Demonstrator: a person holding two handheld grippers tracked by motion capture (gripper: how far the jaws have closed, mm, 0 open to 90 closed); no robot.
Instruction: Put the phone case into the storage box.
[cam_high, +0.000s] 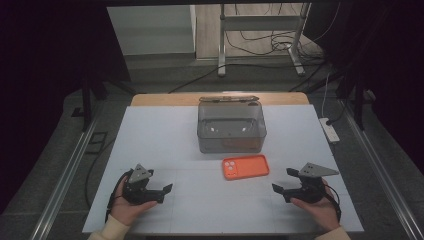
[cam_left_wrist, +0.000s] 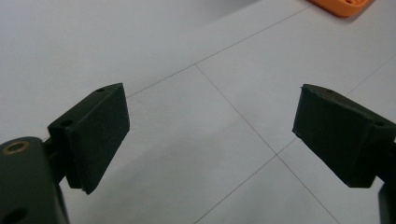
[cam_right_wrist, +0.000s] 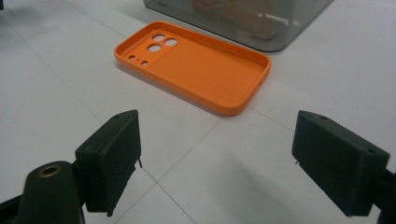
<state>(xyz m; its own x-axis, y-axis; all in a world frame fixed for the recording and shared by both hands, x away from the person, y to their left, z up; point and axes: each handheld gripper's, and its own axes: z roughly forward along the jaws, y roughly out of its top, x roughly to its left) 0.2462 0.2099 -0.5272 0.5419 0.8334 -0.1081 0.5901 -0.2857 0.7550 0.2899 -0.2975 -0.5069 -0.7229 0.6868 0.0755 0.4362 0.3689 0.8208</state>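
I've got both grippers low over the white table (cam_high: 150, 135), neither holding anything.

Left gripper (cam_high: 162, 191) sits at the near left corner, jaws spread wide with only bare tabletop between them. In the left gripper view the orange phone case (cam_left_wrist: 343, 5) is just a sliver at the top right edge — well apart from this gripper.

Right gripper (cam_high: 282, 187) sits at the near right, jaws also released and wide, nothing in between. In the right gripper view the phone case (cam_right_wrist: 196, 65) lies flat ahead of the jaws, open side up, camera cutouts toward the left, slightly left of the gap's centre line. Near, but not touching.

From the high view the case (cam_high: 245, 166) lies between the two grippers and a bit further out, closer to the right one. Just behind it stands a grey see-through box (cam_high: 231, 127) — close to the case, whether they touch I can't tell.
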